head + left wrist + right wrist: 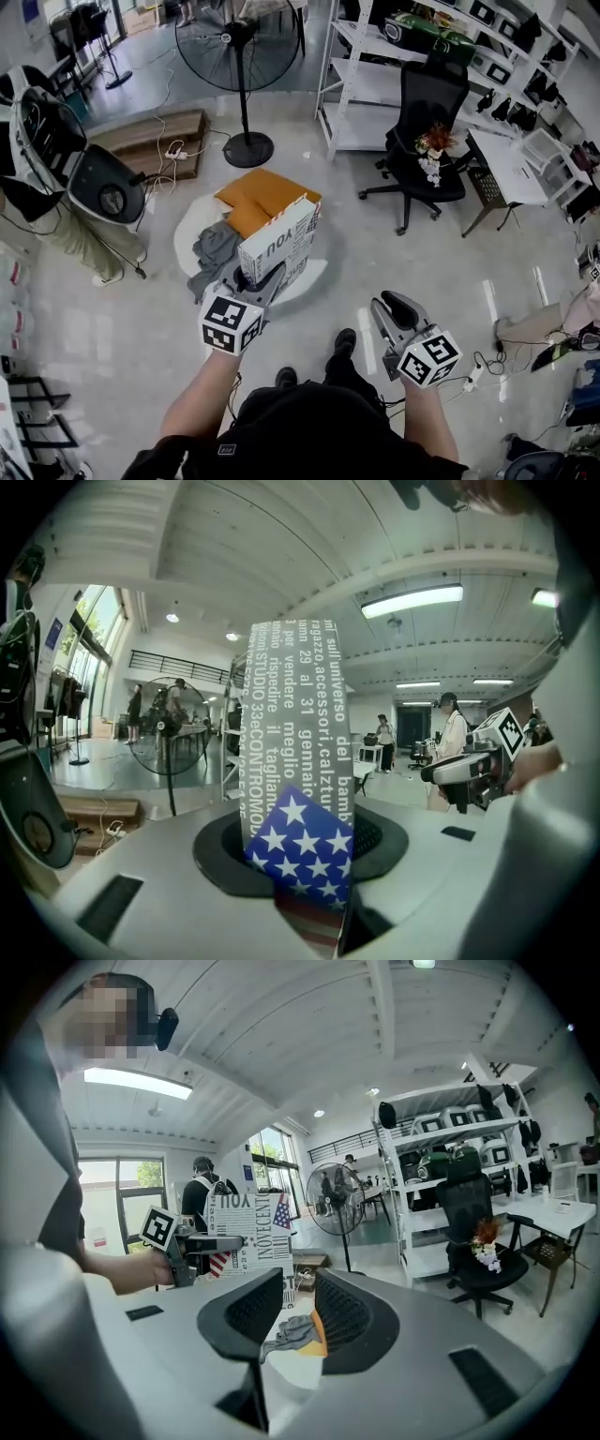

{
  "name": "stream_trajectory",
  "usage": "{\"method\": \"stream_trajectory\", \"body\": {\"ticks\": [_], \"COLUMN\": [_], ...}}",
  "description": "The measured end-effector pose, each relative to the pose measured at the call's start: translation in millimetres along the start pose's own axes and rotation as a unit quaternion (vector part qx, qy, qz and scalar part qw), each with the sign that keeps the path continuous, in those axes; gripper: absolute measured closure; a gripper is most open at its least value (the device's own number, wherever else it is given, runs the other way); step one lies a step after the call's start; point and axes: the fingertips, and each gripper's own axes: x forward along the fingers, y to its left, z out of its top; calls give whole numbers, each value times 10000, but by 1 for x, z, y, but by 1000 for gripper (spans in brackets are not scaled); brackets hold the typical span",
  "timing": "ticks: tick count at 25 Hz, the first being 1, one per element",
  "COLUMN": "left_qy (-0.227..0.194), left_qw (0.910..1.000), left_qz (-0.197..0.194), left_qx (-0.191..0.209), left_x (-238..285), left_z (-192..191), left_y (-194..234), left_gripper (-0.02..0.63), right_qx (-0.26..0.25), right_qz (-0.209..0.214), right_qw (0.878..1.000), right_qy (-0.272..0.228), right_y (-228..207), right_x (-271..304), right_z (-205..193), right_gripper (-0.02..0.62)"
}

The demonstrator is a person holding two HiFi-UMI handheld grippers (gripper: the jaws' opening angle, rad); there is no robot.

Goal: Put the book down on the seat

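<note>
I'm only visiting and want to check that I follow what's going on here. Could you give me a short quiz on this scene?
1. What does the left gripper hold?
2. True or false: the right gripper has its jaws apart, with nothing gripped.
3. What already lies on the white seat? A) grey cloth B) mug C) shoe
Key: 1 the book; 2 true; 3 A.

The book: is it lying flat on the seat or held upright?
Held upright: the left gripper clamps the book by its lower edge, over the white seat.
</note>
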Motion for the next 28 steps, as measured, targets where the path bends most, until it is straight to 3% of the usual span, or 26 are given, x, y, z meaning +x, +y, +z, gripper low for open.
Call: {"method": "stream_trajectory", "body": {"ticks": [6,19,24,28], "left_qy": [109,342,401,446], "left_qw": [9996,9935,9904,9884], "left_qz": [252,1041,1247,1342], "left_qx": [23,-304,-449,-547], "left_x": [40,158,174,174], "left_z": [19,47,46,37], "left_y": [-1,-3,-3,13], "left_gripper": [449,449,449,449], "right_qx": [11,-12,52,41], "right_qz": [594,1542,1828,2031], "right_qw": [9982,9878,9825,9781], "right_qy": [-28,217,361,445], "right_y": [-41,-180,-205,-196], "right_x": [34,95,113,135], "right_z": [21,53,51,50], "right_gripper": [453,431,425,419]}}
